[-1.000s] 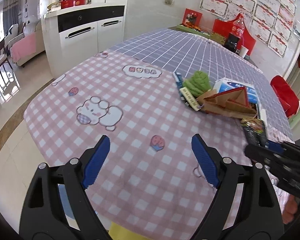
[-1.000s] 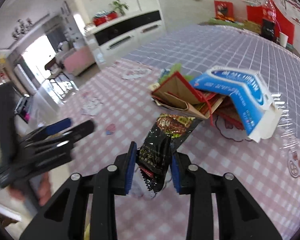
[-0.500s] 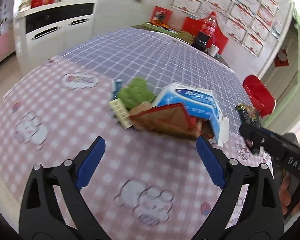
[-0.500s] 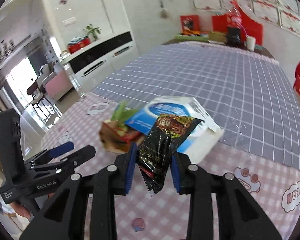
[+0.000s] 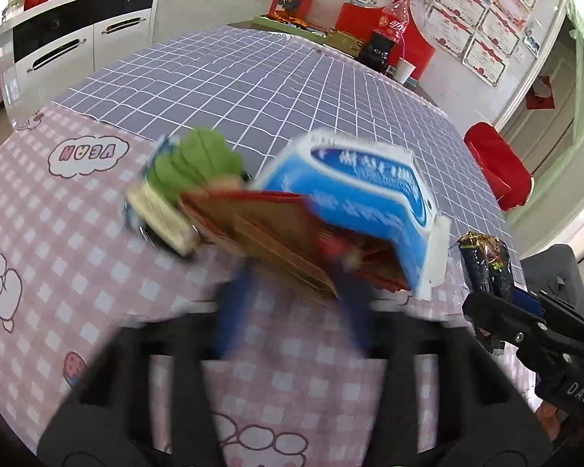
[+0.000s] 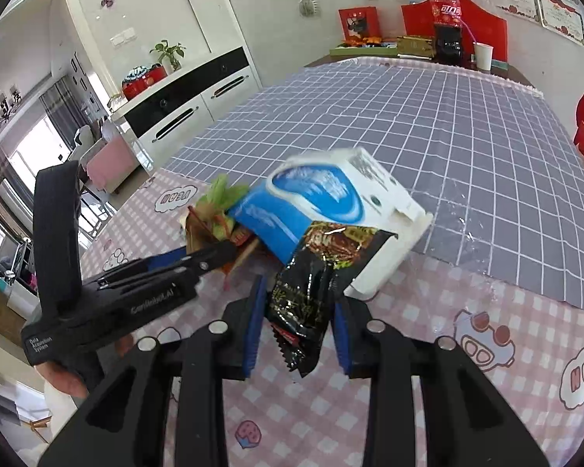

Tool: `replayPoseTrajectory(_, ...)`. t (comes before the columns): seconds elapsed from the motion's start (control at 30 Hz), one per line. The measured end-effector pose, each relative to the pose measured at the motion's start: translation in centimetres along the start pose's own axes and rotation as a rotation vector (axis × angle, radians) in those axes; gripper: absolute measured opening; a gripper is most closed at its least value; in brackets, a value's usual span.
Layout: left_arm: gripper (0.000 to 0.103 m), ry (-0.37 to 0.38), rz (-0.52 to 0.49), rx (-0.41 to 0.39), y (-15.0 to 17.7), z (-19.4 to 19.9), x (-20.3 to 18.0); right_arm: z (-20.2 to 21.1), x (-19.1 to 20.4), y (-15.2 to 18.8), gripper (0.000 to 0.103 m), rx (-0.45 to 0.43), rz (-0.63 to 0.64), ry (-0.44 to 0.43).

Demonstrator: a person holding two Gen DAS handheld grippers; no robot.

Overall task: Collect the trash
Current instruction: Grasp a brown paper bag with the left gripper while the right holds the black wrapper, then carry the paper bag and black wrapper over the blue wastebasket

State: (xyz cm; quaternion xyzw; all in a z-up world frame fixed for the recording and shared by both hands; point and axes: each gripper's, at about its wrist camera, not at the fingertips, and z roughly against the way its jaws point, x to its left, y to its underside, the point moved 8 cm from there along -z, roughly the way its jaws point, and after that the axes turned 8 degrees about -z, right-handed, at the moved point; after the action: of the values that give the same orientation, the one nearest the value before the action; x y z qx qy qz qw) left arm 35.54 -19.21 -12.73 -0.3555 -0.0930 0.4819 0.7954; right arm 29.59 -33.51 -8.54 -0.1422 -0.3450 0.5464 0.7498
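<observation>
Left wrist view: my left gripper (image 5: 296, 292) is badly motion-blurred. Its jaws have just been closing, and the near edge of the brown cardboard piece (image 5: 276, 233) sits between the blue pads. Whether the pads actually press on it I cannot tell through the blur. The cardboard lies in the trash pile on the pink checked part of the tabletop (image 5: 58, 233), under the crushed blue-and-white carton (image 5: 362, 194), with a green wrapper (image 5: 194, 159) and a pale labelled packet (image 5: 159, 214) on the pile's left side. Right edge of this view: my right gripper (image 5: 486, 311) with the black snack wrapper (image 5: 486, 268) sticking up out of it, just beside the carton's white end.

Right wrist view: right gripper (image 6: 298, 311) jaws are clenched on the black snack wrapper (image 6: 315, 284), both blue pads on its sides. Wrapper is lifted off the tabletop (image 6: 486, 311), its top end overlapping the blue-and-white carton (image 6: 331, 202) in the frame. Left gripper (image 6: 198, 260) comes in from the left, tips at the cardboard edge at the base of the pile; a hand (image 6: 66, 377) shows under its body. Pile sits near the seam where the pink cloth meets the grey grid cloth (image 6: 408, 124).
</observation>
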Motion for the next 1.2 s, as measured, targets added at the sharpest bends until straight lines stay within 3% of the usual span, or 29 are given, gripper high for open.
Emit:
replayPoseTrajectory(0.07, 0.021, -0.045, -0.021, -0.010, 0.0, 0.1, 0.3, 0.1, -0.1, 0.2, 0.031, 0.001, -0.002, 0.003)
replayPoseTrajectory(0.4, 0.016, -0.073, -0.024, -0.093, 0.3, 3.8, 1.1, 0.9, 0.6, 1.2, 0.031, -0.002, 0.001, 0.006)
replayPoseTrajectory(0.53, 0.012, -0.073, -0.002, -0.148, 0.1, 6.4, 2.0, 1.6, 1.9, 1.3, 0.031, -0.016, 0.016, -0.006)
replayPoseTrajectory(0.83, 0.005, -0.150, 0.000, -0.263, 0.2, 12.4, 4.2, 2.6, 5.8, 1.5, 0.031, -0.044, 0.066, -0.037)
replayPoseTrajectory(1.2, 0.004, -0.220, 0.032, -0.339, 2.1, 17.9, 7.7, 3.4, 10.3, 2.4, 0.031, -0.053, 0.122, -0.082)
